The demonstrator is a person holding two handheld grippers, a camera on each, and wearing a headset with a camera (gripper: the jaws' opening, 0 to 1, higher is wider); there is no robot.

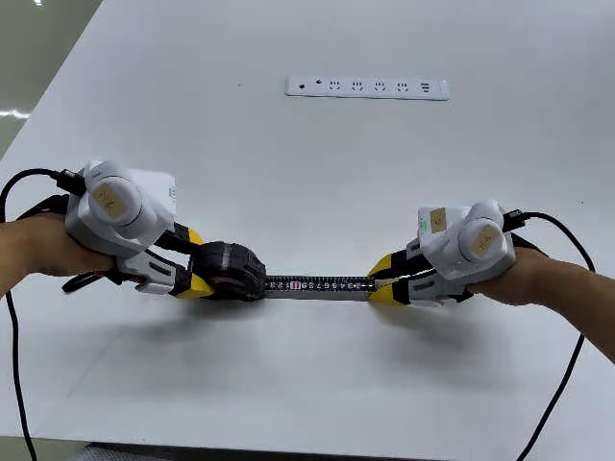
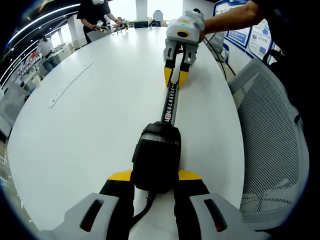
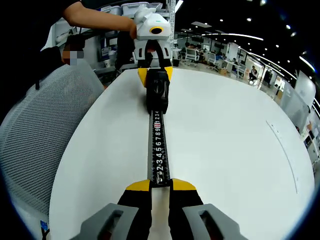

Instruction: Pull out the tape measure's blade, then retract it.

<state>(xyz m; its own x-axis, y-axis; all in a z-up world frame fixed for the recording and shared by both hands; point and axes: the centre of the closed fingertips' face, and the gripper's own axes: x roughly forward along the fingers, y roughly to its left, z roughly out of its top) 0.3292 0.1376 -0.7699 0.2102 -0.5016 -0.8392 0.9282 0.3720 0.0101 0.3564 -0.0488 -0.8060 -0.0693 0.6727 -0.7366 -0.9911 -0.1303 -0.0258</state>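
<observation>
Black tape measure (image 1: 231,271) flat on white table (image 1: 317,173), clamped between the jaws of left gripper (image 1: 197,260), blade (image 1: 317,283) drawn out along the surface, its tip pinched between the narrowed jaws of right gripper (image 1: 378,279).

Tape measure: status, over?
Left gripper shut on tape measure case. Right gripper shut on blade tip, blade partly out. Power strip far back, not in the way.
</observation>
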